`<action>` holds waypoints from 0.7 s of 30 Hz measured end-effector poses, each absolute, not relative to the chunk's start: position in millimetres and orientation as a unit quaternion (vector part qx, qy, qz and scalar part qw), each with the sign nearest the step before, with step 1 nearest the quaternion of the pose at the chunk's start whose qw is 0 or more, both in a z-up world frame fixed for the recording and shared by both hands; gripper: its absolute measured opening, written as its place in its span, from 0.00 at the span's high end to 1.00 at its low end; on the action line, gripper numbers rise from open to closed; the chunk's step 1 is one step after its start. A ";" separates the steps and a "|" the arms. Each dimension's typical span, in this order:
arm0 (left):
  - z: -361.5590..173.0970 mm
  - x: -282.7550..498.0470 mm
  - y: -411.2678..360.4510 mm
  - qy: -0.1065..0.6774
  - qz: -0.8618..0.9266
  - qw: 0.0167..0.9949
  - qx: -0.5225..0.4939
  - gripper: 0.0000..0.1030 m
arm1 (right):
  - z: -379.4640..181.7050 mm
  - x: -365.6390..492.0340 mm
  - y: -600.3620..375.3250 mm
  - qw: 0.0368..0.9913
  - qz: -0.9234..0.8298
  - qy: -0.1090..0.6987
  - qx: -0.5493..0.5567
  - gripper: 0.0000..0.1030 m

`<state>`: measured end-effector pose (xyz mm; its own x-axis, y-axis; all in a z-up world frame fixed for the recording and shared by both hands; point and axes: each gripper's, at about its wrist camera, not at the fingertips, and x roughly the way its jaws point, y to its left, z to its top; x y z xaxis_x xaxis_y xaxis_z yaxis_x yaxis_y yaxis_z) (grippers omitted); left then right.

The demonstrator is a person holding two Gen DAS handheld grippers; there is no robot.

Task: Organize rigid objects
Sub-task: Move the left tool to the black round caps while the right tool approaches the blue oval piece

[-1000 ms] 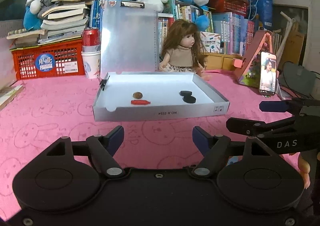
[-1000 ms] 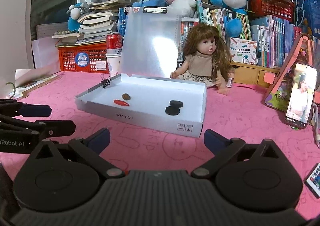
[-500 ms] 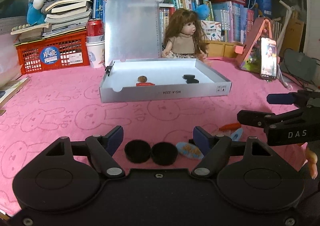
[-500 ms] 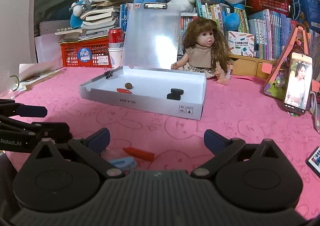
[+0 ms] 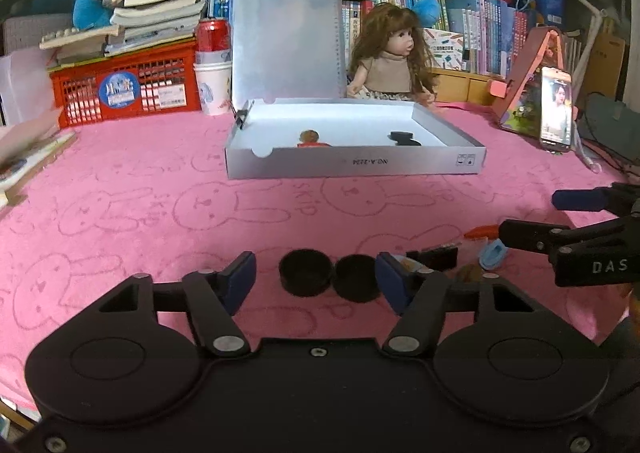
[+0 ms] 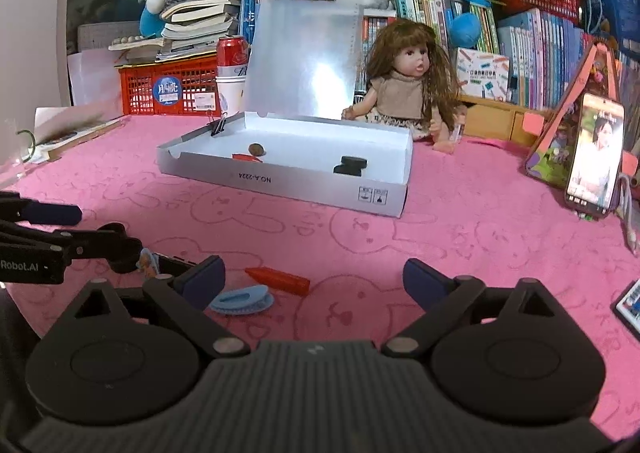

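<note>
Two black discs point(image 5: 329, 276) now between narrowing, unclamped left claw point(image 5: 316, 277), right claw point(image 6: 314, 279) spread, lower

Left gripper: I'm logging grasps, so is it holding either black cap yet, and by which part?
Nothing is held. The left gripper, jaws just closing, brackets both black caps on the pink cloth without clamping them.

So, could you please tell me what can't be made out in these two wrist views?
- Left wrist view: the items in the white box sit half hidden behind its front wall.
- Left wrist view: small pieces beyond the left gripper are covered by its finger and the right gripper.
- Right wrist view: a flat object is cut off by the right edge.
- Both views: the box's printed label is too small to read reliably.
</note>
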<state>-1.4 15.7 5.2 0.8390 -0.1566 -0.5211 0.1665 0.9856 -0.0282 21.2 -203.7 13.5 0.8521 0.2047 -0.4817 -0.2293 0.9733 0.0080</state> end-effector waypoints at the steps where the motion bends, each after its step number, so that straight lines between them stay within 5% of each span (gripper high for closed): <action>1: 4.9 -3.9 17.1 0.271 -0.089 0.958 0.004 0.44 | 13.0 19.7 -203.4 0.962 0.116 0.247 -0.023 0.07; 13: -2.7 -20.9 4.3 0.279 -0.132 0.951 0.017 0.62 | 5.9 6.8 -183.9 0.955 0.156 0.239 -0.079 0.25; 21: -5.9 -11.2 6.7 0.281 -0.126 0.951 0.014 0.63 | -3.2 11.3 -182.4 0.951 0.162 0.247 -0.089 0.32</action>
